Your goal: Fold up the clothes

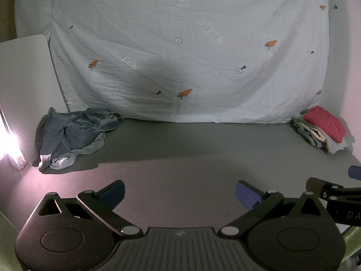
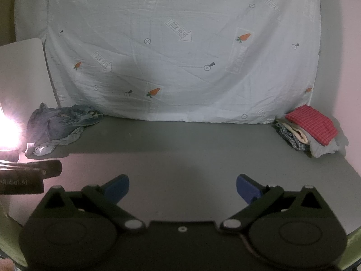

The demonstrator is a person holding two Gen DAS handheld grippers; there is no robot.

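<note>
1. Work surface: a grey table (image 1: 180,158) with a carrot-print sheet (image 1: 180,45) hung as a backdrop along its far edge. The middle of the table is bare.
2. Task items: a crumpled heap of denim clothes (image 1: 72,133) lies at the far left, against the backdrop. A folded stack (image 1: 320,133), topped by a red checked piece (image 1: 325,124), sits at the far right. The two are well apart.
3. Left gripper (image 1: 179,194): fingers spread wide, nothing between them, held low over the near edge of the table.
4. Right gripper (image 2: 182,189): fingers likewise wide apart and empty, at the near edge.
5. Stage, as a judgement: some pieces lie folded and some are crumpled, so the work sits between garments. Whether a piece has just been stacked cannot be settled here.
6. Handling advice: if the denim is taken up, it should be gripped at a hem or waistband, not the bulk, drawn to the bare centre and flattened before creasing. Denim is heavy and stiff and will likely resist a one-sided pull.
7. View differences: the left wrist view shows the right gripper's finger tip (image 1: 354,172) at its right margin. The right wrist view shows the left gripper's body at its left margin, and more of the stack's checked layers (image 2: 291,137).
8. Hazard: a bright lamp glare (image 2: 6,133) at far left washes out the heap's near edge.
</note>
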